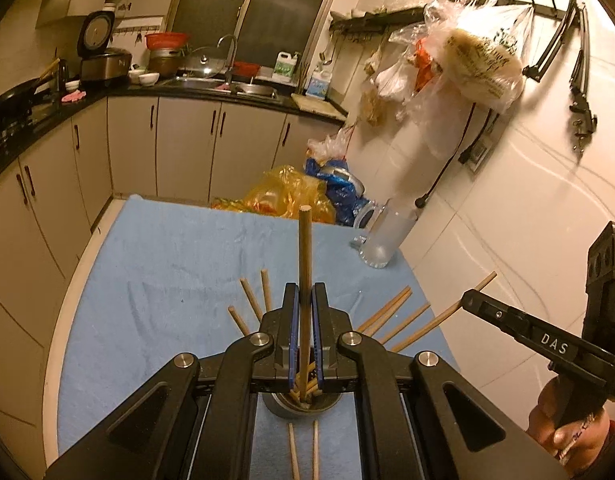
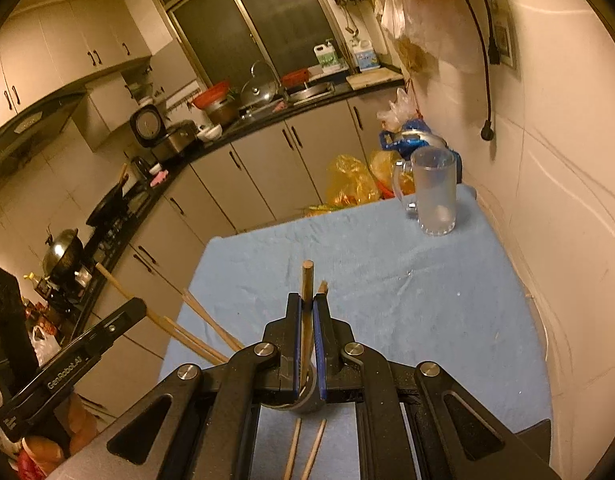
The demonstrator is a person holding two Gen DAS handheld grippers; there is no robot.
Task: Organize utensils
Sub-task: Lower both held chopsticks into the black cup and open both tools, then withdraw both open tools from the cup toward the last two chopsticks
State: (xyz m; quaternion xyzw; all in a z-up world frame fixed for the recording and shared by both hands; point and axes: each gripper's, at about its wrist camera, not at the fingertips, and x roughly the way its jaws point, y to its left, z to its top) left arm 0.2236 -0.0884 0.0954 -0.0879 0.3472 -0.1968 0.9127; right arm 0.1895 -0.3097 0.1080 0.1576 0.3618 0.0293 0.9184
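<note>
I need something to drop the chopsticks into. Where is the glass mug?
The glass mug stands upright at the far right corner of the blue cloth, beside the tiled wall, with plastic bags just behind it.

This is a home kitchen. At eleven o'clock stand grey cupboards (image 1: 183, 144), a shiny metal sink (image 1: 227, 85), a black rice cooker (image 1: 103, 60) and a black frying pan (image 1: 15, 100).

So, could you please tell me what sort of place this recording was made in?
Most likely a home kitchen: a counter with a sink and faucet under a window, a rice cooker beside it, and a wok on the stove.
</note>
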